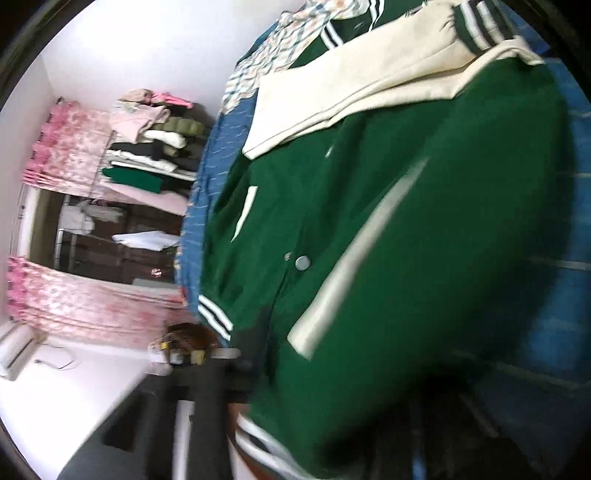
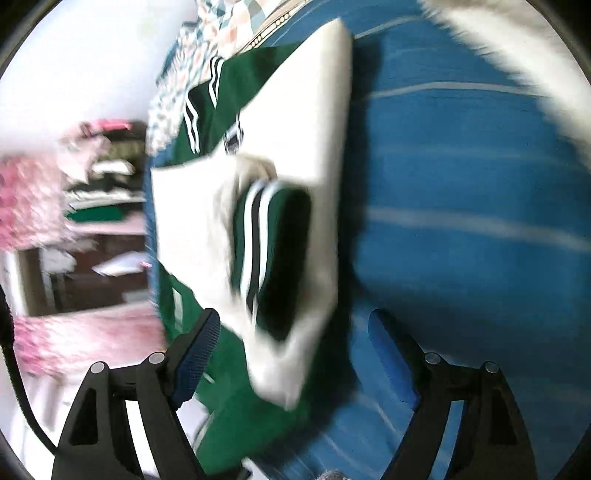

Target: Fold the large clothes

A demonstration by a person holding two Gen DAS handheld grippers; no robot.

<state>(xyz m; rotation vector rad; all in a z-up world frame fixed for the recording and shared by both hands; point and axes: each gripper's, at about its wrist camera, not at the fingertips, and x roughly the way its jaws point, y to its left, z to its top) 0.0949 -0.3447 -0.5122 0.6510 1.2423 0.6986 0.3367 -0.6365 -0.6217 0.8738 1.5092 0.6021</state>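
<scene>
In the left wrist view a green varsity jacket [image 1: 388, 236] filled the centre and right of the frame, spread over a blue bedspread [image 1: 576, 206]. Its cream sleeve [image 1: 354, 85] lay folded across the upper part, ending in a striped cuff [image 1: 480, 26] at the top right. A snap button [image 1: 303, 262] showed near the middle. The left tongs [image 1: 207, 413] were dark blurred shapes at the bottom, partly covered by the jacket's striped hem; I cannot tell how far apart they stood. Stacked clothes on a shelf [image 1: 155, 147] sat at the left, by a pink curtain [image 1: 70, 147].

In the right wrist view, heavily blurred, the right tongs [image 2: 303, 362] stood wide apart at the bottom, holding nothing. The cream sleeve [image 2: 295, 155] and striped cuff [image 2: 266, 251] lay at centre on the bedspread [image 2: 461, 221]. A white blur at the upper right was unidentifiable.
</scene>
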